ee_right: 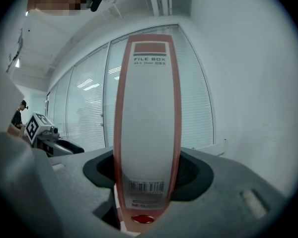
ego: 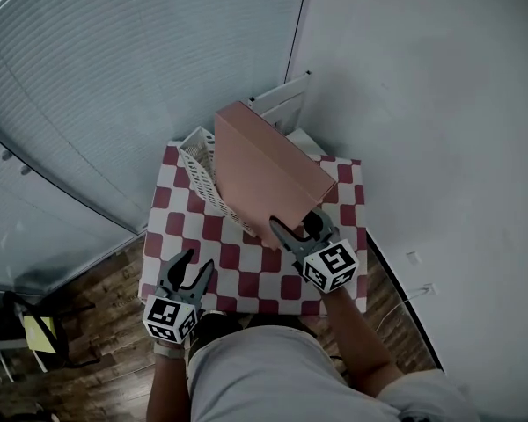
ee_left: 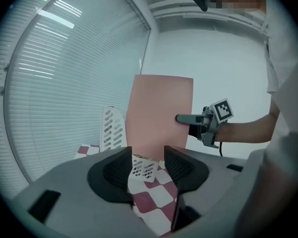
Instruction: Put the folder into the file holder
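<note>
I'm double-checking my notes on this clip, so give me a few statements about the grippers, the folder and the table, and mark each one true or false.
1. The jaws of the right gripper are closed on the pink folder. True.
2. The left gripper is holding the file holder. False: its jaws stand apart with nothing between them, above the table.
3. The tablecloth is plain blue. False: it is checked in red and white.
4. The label on the folder's spine reads FILE BOX. True.
5. The file holder is black and solid. False: it is white, with perforated walls.
</note>
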`<state>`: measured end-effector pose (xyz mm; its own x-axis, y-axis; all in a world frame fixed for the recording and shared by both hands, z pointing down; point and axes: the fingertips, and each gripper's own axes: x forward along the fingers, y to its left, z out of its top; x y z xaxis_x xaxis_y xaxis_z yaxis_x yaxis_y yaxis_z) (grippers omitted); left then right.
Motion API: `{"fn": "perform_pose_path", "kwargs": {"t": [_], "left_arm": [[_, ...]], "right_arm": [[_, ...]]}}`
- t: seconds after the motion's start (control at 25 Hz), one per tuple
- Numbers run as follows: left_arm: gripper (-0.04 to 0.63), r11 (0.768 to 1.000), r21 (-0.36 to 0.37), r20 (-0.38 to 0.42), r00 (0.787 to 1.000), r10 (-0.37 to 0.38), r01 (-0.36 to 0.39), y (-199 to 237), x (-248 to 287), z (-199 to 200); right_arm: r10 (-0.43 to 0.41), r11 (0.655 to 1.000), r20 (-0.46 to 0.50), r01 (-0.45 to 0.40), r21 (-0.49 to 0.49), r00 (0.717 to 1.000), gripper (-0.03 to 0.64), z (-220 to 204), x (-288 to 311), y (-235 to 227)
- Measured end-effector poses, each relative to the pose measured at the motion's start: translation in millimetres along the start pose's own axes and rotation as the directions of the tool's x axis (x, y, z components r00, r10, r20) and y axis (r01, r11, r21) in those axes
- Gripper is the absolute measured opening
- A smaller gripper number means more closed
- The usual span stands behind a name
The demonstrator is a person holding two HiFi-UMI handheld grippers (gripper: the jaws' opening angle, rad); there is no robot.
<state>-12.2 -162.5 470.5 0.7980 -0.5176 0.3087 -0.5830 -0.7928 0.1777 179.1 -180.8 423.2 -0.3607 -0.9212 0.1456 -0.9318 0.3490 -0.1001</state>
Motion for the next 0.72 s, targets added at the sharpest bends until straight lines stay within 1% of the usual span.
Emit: {"fn": "perform_pose_path", "kwargs": {"t": [0.16, 0.28, 0.72], "left_arm": [[0.183, 0.999, -0.013, 0.002, 0.999, 0.047, -0.047, 4.8, -8.4, -1.4], [0.183, 0.998, -0.019, -0.003, 0.998, 0.066, -0.067, 6.4, -10.3, -5.4], [0.183, 0.987, -0.043, -0.025, 0.988, 0.154, -0.155, 14.8, -25.5, -16.6]], "right_arm": [[0.038, 0.998, 0.002, -0.038, -0.056, 0.999, 0.273, -0.7, 13.4, 6.1], [0.053, 0.995, 0.006, -0.052, -0.084, 0.999, 0.273, -3.1, 22.2, 5.8], [0.103, 0.991, 0.055, -0.097, -0.090, 0.993, 0.273, -4.1, 54.4, 1.4]]}}
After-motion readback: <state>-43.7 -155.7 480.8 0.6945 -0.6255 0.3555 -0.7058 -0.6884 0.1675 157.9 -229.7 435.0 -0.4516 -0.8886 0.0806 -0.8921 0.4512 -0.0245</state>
